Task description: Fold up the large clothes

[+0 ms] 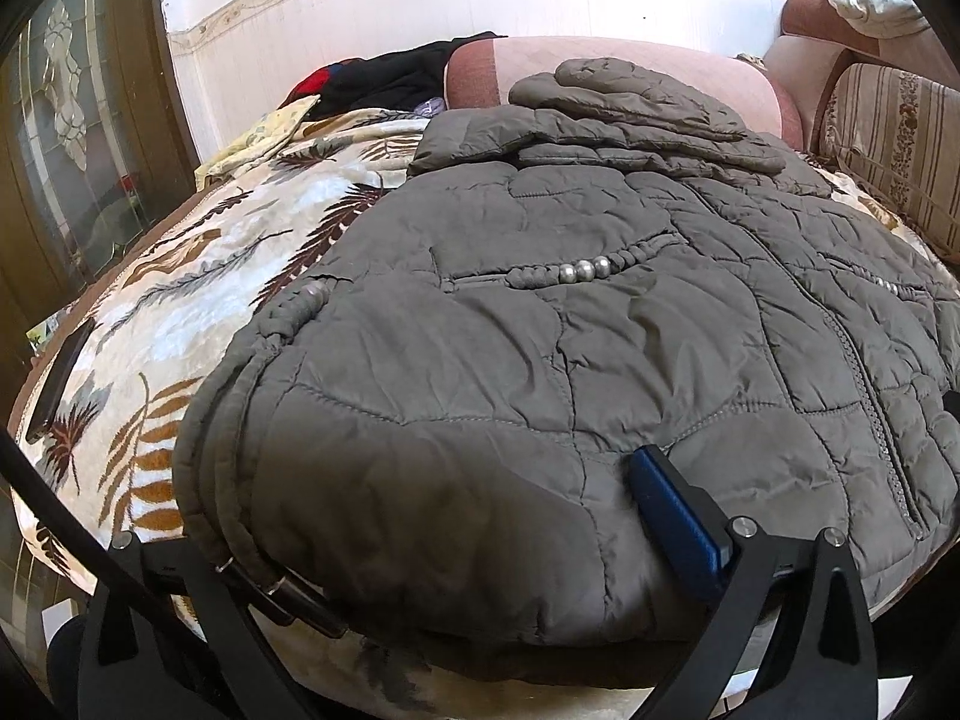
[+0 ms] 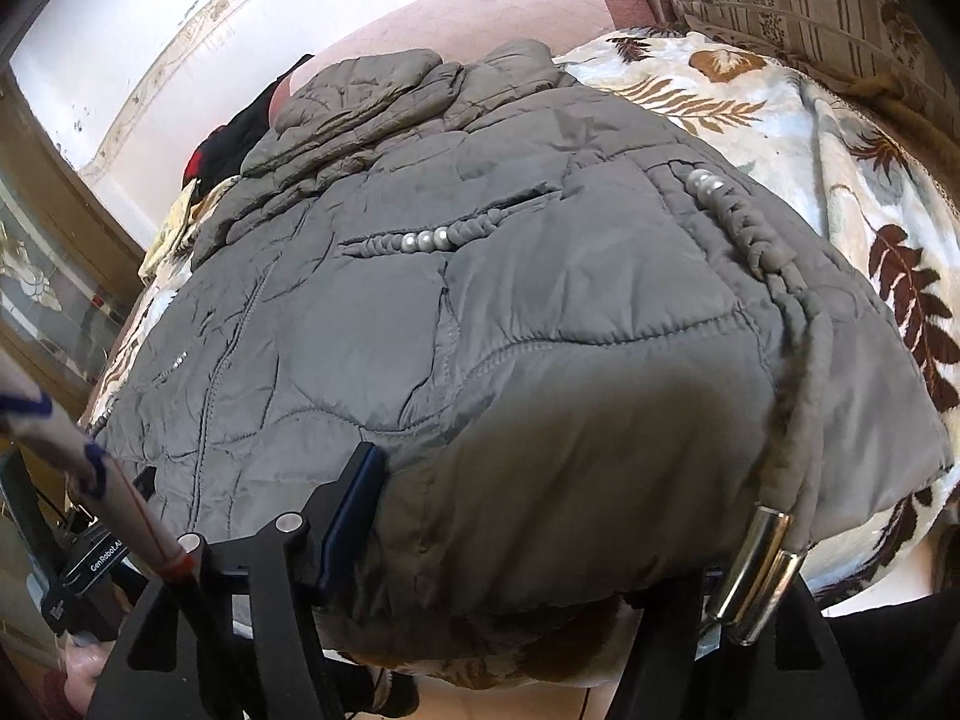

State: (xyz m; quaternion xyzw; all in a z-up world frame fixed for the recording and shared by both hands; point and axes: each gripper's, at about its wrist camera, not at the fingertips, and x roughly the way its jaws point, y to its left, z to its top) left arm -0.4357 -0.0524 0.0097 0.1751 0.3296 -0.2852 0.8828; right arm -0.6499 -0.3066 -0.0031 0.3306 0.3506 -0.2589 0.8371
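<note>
Grey quilted jacket fills both of my wrist views, lying spread on a leaf-print blanket with its hood bunched at twelve o'clock against a pink cushion. My left gripper sits at six o'clock on the near hem: one blue-padded finger rests on top of the fabric at five o'clock, while the other at seven o'clock is beside a metal-tipped drawcord. The jaws stand wide apart, with the hem between them. In the right view, my right gripper is also at six o'clock on the hem, spread wide; its blue-padded finger touches the cloth at seven o'clock, and the opposite finger is hidden behind shiny cord ends at four o'clock. Pearl trim crosses the jacket near centre. A striped pillow lies at one o'clock.
</note>
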